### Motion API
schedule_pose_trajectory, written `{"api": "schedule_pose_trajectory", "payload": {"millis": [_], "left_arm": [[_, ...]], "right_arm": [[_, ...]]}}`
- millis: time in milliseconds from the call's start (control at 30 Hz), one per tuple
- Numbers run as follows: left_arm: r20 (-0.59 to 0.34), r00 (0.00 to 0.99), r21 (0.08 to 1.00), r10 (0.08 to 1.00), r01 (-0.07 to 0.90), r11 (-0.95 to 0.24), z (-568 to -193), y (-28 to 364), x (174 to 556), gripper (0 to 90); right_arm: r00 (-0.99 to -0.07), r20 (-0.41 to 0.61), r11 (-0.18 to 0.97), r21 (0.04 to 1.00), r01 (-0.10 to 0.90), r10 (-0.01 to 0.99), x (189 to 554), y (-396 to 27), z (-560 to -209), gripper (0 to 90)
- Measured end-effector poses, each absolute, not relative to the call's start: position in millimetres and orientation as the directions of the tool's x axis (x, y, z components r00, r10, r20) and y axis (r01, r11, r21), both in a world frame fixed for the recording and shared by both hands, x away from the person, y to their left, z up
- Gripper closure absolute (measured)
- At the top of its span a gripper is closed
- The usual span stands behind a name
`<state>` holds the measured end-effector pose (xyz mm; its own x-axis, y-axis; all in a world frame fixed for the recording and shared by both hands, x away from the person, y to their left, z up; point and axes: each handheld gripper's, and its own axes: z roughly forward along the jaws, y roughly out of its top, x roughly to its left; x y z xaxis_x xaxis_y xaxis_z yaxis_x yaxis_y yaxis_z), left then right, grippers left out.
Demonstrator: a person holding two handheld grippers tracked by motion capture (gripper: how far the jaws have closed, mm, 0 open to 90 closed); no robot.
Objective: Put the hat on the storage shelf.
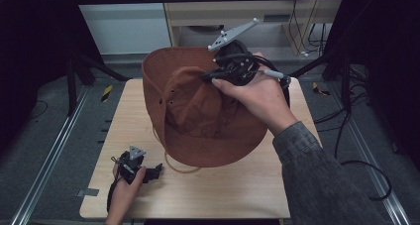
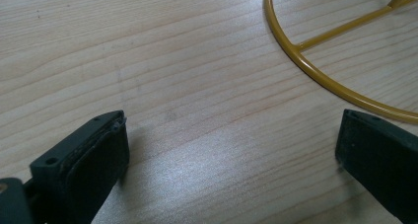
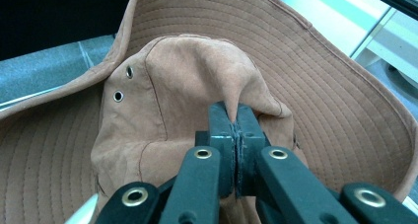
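Brown bucket hat [image 1: 198, 111]: soft suede-like fabric, wide floppy brim with concentric rows of stitching, domed crown creased and dented, two small metal eyelets on the crown's side. It is held above the middle of the light wooden table [image 1: 233, 190], tilted, crown toward the camera and the near side, brim's far edge raised, near edge drooping low toward the tabletop. Brim outline reads as an oval running from far-left to near-right.

Right gripper [image 3: 235, 120]: black jaws clenched on a pinched fold of the crown fabric, cloth rising in a ridge between the pads. In the high view it sits at the hat's far-right side.

Yellow wire stand [image 2: 315, 73]: thin round metal ring with straight spokes, flat on the table under the hat's near edge.

Left gripper [image 2: 231, 150]: jaws spread wide, nothing between them, low over bare wood grain near the ring, at the table's near-left corner.
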<state>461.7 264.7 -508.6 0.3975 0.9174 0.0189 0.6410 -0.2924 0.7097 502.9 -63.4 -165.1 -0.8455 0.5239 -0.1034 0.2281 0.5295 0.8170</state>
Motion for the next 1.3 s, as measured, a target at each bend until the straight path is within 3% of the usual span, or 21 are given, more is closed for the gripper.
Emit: {"api": "schedule_pose_trajectory", "payload": {"millis": [1300], "left_arm": [[0.019,0.401,0.708,0.916,0.641,-0.295,-508.5,264.3,461.7,0.0]], "right_arm": [[-0.863,-0.08,0.541,0.807,0.238,0.499,514.6,-26.5,-181.4,88.2]]}}
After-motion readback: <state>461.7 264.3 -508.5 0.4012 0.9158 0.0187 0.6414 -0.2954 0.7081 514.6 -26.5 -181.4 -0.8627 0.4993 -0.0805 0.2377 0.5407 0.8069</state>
